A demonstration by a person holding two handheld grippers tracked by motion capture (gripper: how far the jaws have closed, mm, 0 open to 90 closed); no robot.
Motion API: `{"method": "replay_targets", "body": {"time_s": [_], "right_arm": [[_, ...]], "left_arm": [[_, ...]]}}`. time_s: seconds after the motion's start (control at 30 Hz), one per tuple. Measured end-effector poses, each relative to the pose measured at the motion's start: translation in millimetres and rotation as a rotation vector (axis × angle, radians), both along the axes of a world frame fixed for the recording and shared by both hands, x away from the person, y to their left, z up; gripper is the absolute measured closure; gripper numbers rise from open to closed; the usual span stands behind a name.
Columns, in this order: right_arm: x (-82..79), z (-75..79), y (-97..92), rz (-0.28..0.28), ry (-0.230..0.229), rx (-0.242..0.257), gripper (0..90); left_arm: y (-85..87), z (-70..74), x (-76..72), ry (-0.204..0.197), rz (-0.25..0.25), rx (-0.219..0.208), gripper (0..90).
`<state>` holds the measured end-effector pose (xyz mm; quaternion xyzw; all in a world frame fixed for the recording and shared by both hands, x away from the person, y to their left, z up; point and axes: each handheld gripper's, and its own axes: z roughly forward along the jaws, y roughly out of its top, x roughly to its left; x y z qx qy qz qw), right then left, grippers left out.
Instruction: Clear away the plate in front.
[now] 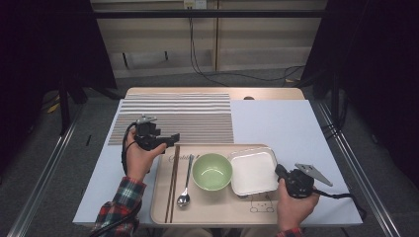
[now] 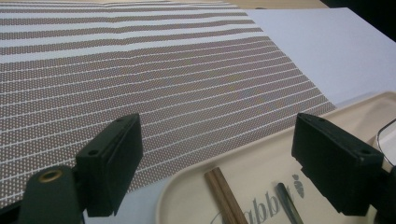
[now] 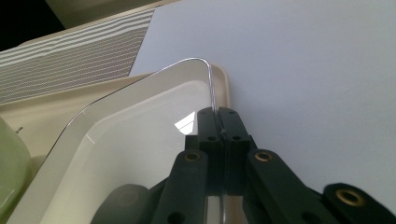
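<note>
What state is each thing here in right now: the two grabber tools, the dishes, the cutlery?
Left gripper: open, fingers wide apart above the tray's corner, holding nothing.
Right gripper: shut on the white square plate's rim.
White square plate: empty, on the tray, pinched at its right edge.
Green bowl: upright, empty.
Spoon: lying flat on the tray.
Chopsticks: lying side by side.
Tray: flat on the table.
Striped mat: spread flat.

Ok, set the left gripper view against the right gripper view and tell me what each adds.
Left gripper view alone: the left gripper with jaws wide apart, over the chopsticks and the spoon handle.

Right gripper view alone: the right gripper shut on the rim of the white square plate, beside the green bowl.

Both: the beige tray, the striped placemat, the white table cover.
</note>
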<state>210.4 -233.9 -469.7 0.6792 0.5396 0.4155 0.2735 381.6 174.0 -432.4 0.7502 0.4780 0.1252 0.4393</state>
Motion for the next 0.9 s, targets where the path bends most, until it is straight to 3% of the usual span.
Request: {"method": "replay_targets", "body": {"time_s": [0.43,0.9], "right_arm": [[-4.6,-0.1,0.8,0.009,0.006,0.009,89.4],[-12.0,-2.3,-0.5,0.035,0.031,-0.030,85.3]], "left_arm": [[-2.1,-0.9,-0.4,-0.004,0.005,0.003,16.6],[-2.7,-0.3,-0.4,-0.009,0.009,0.026,16.8]]}}
